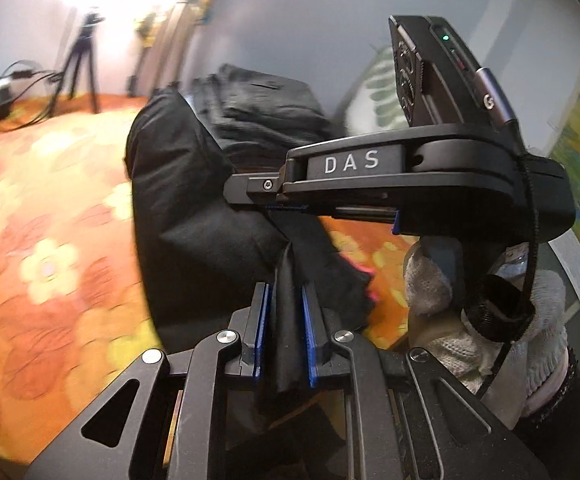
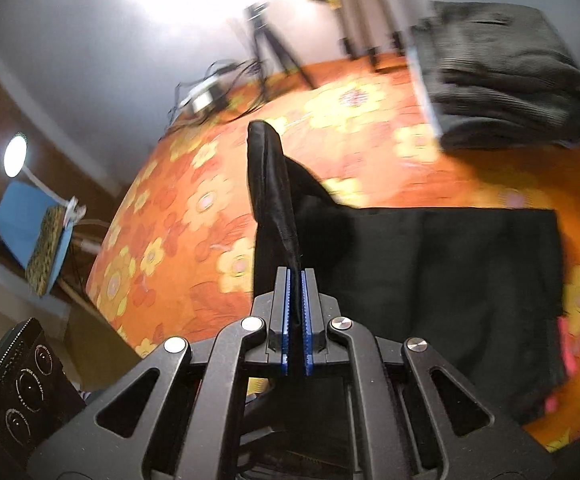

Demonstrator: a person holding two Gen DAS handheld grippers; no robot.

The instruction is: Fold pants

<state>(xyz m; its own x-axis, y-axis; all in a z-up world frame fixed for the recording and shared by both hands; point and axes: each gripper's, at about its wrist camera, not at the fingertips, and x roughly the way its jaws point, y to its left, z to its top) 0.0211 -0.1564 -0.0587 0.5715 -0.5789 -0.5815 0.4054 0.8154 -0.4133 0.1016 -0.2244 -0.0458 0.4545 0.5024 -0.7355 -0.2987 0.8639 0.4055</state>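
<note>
Black pants (image 2: 449, 280) were pinched by both the left gripper (image 1: 284, 328) and right gripper (image 2: 297, 320); carrying both edges level would keep the fold square.

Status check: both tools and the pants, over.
Left tool shut on black pants. Right tool shut on same pants, edge lifted off the floral cover. Folded grey stack beyond, not in the way.

Orange floral surface (image 2: 329, 128), tripod (image 2: 268, 46), blue chair (image 2: 26, 220)
</note>
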